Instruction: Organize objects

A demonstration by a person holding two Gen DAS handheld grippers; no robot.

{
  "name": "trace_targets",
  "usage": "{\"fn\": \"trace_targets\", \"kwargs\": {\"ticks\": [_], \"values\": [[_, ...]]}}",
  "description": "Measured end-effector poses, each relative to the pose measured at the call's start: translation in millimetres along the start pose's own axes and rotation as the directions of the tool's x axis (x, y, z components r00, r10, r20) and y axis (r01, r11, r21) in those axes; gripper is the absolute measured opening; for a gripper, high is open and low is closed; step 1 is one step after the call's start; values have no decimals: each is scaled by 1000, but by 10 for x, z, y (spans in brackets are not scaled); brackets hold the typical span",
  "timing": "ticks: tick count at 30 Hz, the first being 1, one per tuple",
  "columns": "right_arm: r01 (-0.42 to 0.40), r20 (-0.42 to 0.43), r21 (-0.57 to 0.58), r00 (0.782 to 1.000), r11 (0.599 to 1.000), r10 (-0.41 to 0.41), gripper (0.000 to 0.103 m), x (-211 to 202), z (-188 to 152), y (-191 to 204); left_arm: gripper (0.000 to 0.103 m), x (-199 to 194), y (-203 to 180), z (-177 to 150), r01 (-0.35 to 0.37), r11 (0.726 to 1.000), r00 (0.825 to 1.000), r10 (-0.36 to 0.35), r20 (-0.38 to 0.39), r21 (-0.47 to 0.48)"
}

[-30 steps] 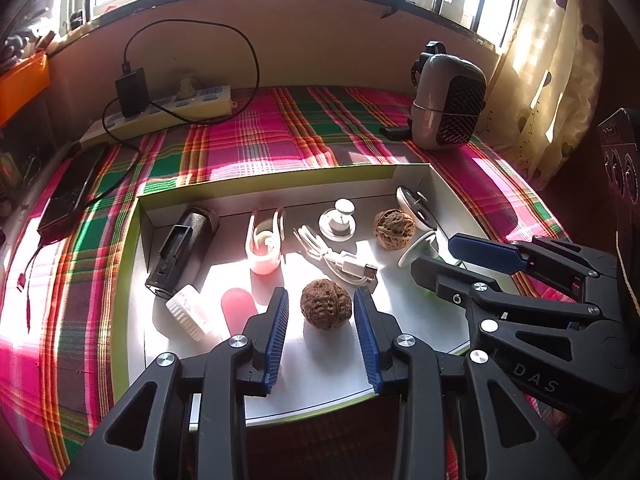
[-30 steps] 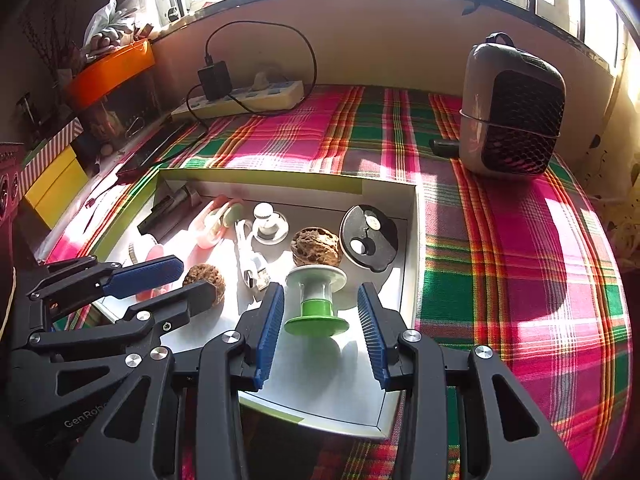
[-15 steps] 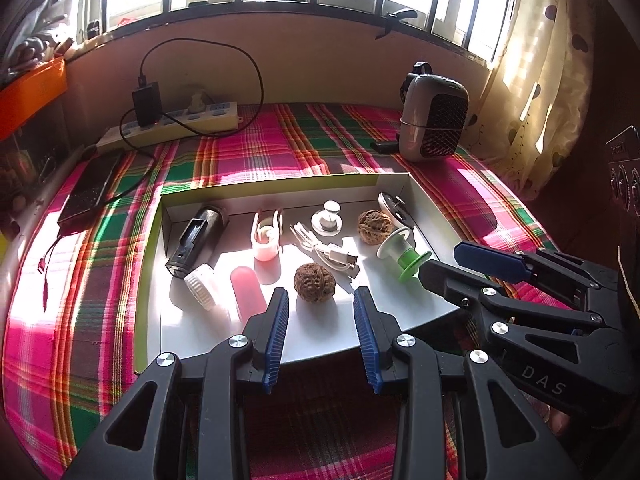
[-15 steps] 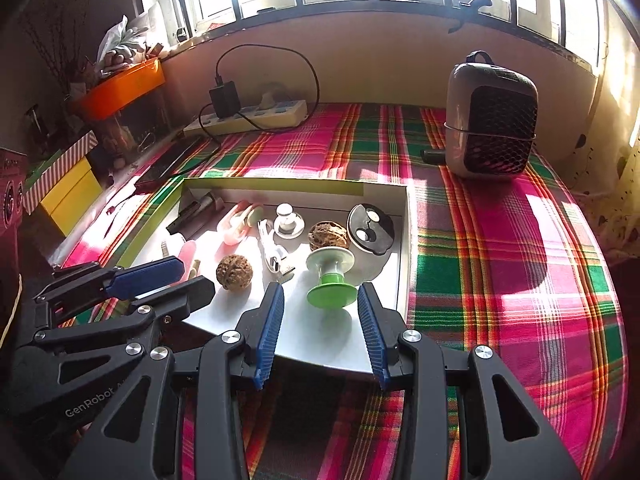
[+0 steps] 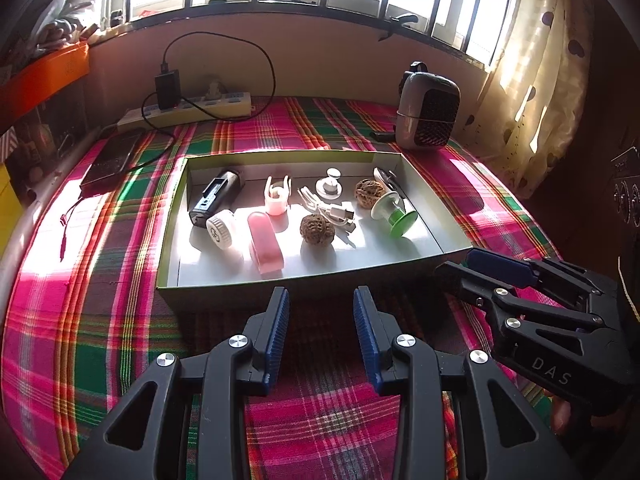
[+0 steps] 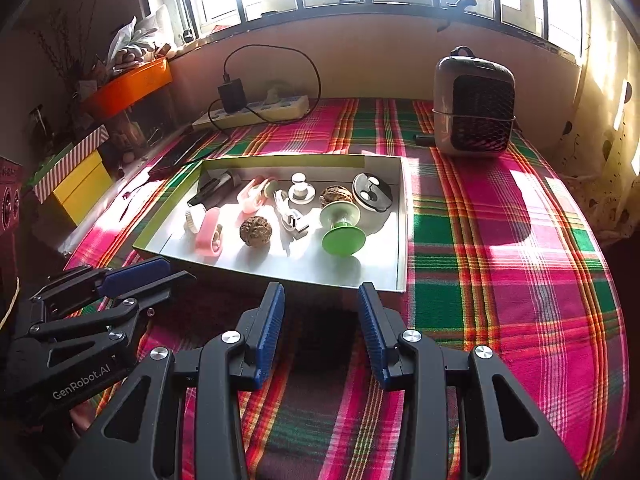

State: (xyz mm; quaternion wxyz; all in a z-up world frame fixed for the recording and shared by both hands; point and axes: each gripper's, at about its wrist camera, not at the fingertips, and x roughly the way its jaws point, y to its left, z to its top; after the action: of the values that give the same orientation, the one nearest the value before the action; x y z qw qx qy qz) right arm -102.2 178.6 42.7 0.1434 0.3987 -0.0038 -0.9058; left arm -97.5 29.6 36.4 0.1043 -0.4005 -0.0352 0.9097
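Both tongs, left gripper (image 5: 320, 316) and right gripper (image 6: 321, 314), hover part-open and empty short of the tray (image 5: 296, 278); judged step: choosing an item, next reaching in.

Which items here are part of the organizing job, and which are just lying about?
Job: tray, walnuts, green spool, white cable, pink case.
Lying about: power strip, fan heater, phone.
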Motion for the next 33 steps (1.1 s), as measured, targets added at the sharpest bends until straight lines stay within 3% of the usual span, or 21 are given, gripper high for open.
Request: {"fn": "trace_targets", "kwargs": {"ticks": [15, 23, 33], "values": [[25, -73, 1, 997, 1000, -25, 40, -6, -404, 53, 32, 12, 131, -420, -66, 997, 994, 62, -87, -44], [59, -90, 1, 994, 998, -59, 40, 2, -512, 25, 32, -16, 100, -485, -101, 993, 993, 97, -62, -57], [107, -78, -20, 991, 994, -108, 41, -19, -552, 13, 33, 17, -38, -511, -177, 984, 983, 177, -52, -9]]}}
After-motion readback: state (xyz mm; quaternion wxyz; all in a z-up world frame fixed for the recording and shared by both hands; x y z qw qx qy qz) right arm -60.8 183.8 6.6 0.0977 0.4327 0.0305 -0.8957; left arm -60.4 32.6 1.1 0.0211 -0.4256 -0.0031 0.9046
